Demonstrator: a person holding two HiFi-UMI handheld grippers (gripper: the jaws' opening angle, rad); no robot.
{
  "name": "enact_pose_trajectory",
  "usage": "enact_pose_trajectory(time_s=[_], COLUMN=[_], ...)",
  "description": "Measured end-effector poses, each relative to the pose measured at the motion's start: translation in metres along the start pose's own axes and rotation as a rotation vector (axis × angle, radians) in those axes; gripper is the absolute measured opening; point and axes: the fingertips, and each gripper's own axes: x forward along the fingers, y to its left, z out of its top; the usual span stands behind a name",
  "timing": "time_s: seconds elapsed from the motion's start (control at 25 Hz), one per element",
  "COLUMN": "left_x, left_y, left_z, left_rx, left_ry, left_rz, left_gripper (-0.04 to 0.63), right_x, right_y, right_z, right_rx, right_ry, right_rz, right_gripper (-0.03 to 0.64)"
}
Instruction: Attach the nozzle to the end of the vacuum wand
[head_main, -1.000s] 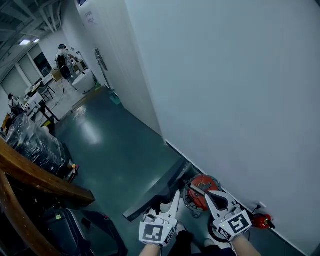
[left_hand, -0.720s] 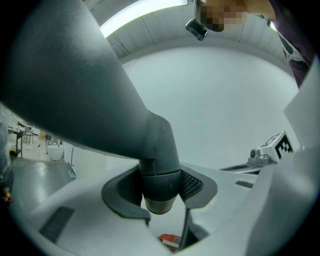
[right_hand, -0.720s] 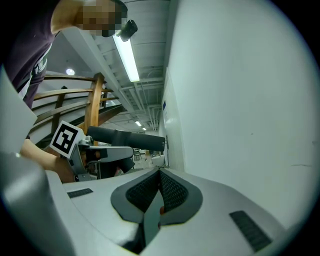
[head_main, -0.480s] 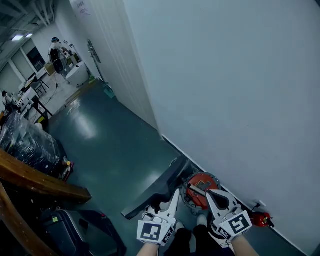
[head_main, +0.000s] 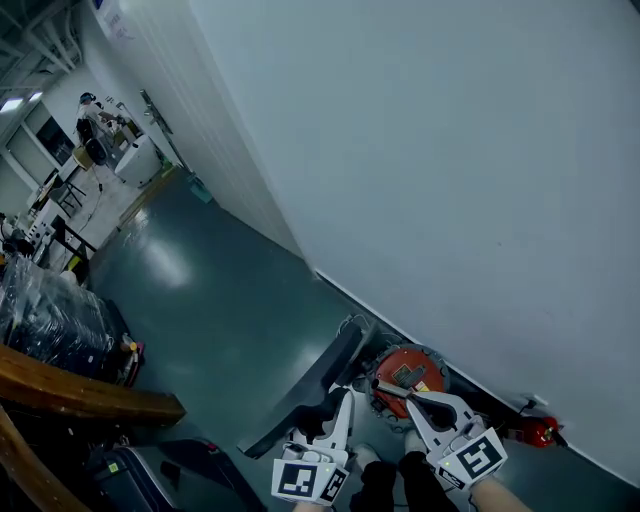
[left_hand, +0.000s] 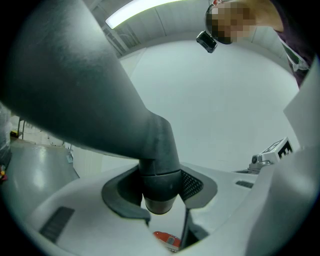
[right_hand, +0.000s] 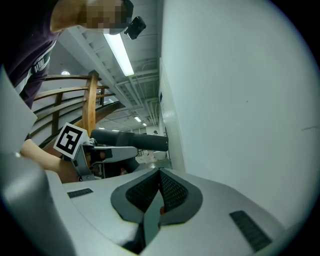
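Closest to me, the left gripper (head_main: 340, 408) has its jaws clamped around the round neck of the nozzle (head_main: 300, 388). In the left gripper view the pads sit on either side of the collar, and the wide grey head flares up and away to the left. The right gripper (right_hand: 160, 184) is just beside it with its jaws pressed flat together. I can't see anything between them, so I'd call it empty.

So the nozzle is in the left hand, with its long head running away from me across the floor (head_main: 220, 300), roughly along the wall (head_main: 450, 200). The socket end points back and down.

Just past the jaws, the red vacuum body (head_main: 405, 368) sits on the floor against the wall. It's right in front of the right gripper, a bit right of the nozzle. I honestly can't pick out the wand. There's dark stuff along the wall base to the right of the vacuum, but it's too murky to call.

My guess is the right hand is nearer and should fetch the wand end, then the left lines the socket up with it.
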Motion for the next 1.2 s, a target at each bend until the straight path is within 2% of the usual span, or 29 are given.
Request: enact_pose_trajectory(time_s=[0.12, 0.24, 0.4, 0.68, 0.8, 0.96, 1.2], left_x=[0.014, 0.026, 0.043, 0.066, 0.072, 0.076, 0.083], left_y=[0.003, 0.009, 0.015, 0.022, 0.031, 0.042, 0.048], left_z=[-0.016, -0.029, -0.055, -0.118, -0.144, -0.172, -0.188], left_rx=[-0.035, -0.094, -0.139, -0.189, -0.219, -0.255, -0.252], left_ry=[0.004, -0.004, -0.005, 0.029, 0.051, 0.075, 0.106], left_rz=[-0.015, -0.022, -0.032, -0.047, -0.051, -0.054, -0.073], left_gripper=[0.163, 0.163, 0.163, 0.163, 0.163, 0.163, 0.163], right_x=[0.006, 0.014, 0.023, 0.052, 0.064, 0.074, 0.094], right_y=[-0.01, -0.017, -0.024, -0.035, -0.039, -0.042, -0.038], right_z=[-0.014, -0.041, -0.094, -0.188, -0.225, -0.268, -0.307], right_rx=[0.005, -0.033, -0.083, -0.072, -0.095, -0.129, -0.205], right_ry=[0.012, 0.092, 0.22, 0.305, 0.382, 0.453, 0.532], right_rz=[-0.005, 0.017, 0.052, 0.098, 0.126, 0.149, 0.21], right_gripper=[0.017, 0.018, 0.02, 0.027, 0.088, 0.125, 0.176])
